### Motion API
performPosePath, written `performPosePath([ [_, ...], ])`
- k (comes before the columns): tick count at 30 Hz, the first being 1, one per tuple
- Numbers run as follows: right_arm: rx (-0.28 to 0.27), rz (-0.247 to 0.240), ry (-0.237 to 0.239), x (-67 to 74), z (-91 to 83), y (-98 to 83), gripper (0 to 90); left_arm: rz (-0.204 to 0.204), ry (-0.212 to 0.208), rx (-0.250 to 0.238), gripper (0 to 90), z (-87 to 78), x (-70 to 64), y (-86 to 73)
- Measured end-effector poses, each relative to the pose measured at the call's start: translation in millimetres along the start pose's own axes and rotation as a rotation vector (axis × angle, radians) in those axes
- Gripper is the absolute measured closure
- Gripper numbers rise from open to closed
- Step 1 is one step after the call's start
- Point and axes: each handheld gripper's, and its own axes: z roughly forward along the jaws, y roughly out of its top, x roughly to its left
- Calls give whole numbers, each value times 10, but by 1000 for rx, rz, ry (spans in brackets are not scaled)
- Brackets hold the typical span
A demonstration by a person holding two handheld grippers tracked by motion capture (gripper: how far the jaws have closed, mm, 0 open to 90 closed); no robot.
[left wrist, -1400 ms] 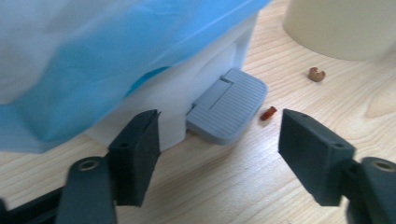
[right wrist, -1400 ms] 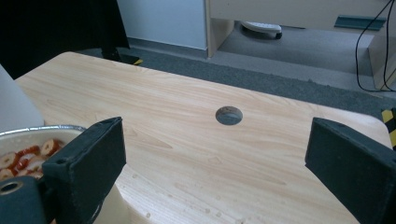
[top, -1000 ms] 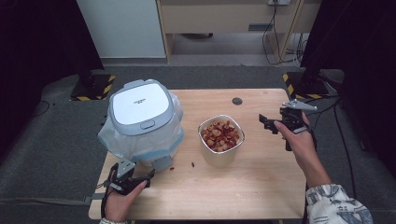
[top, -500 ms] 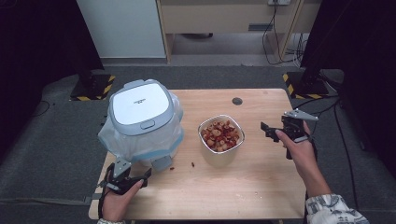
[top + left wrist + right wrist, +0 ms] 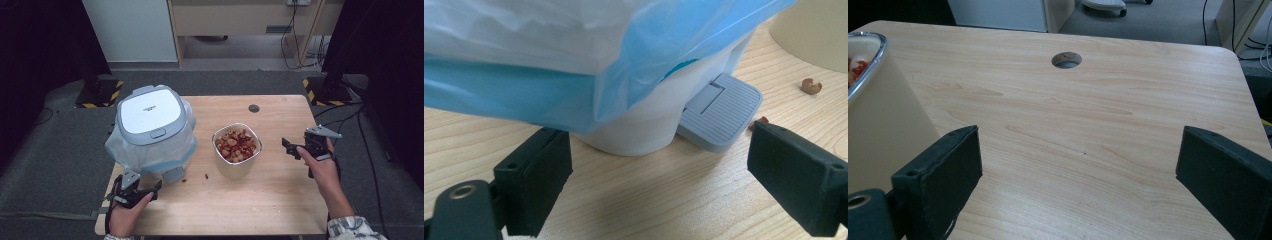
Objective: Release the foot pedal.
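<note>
At the near left corner of the wooden table, the left gripper lies low over the boards in the person's left hand. Its 2 jaws have just been opening and stand wide apart with nothing between them. In the left gripper view they point at the grey foot pedal of the pedal bin, which sits just beyond them. The pedal rests on the wood at the base of the bin; a blue and white bin liner hangs over the bin's rim and down its side. A few crumbs lie on the wood to the right of the pedal. Further right, the bowl of red and pale pieces stands near the table's middle. The right gripper hovers just right of the bowl, its 2 jaws open and empty. At the far edge sits a round cable hole.
</note>
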Motion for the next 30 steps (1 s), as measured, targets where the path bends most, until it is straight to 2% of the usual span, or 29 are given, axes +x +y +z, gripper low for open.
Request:
performPosePath([
  [8,17,11,-39,-17,11,-86,45,-1,2,3,97,6,2,-4],
  [19,71,29,-88,-22,73,-251,51,-5,2,5,97,12,3,-7],
  [23,104,34,-100,-34,108,-297,47,-4,-2,11,97,18,1,-7],
  [30,119,40,-114,-26,150,-370,46,-7,0,11,97,18,2,-8],
])
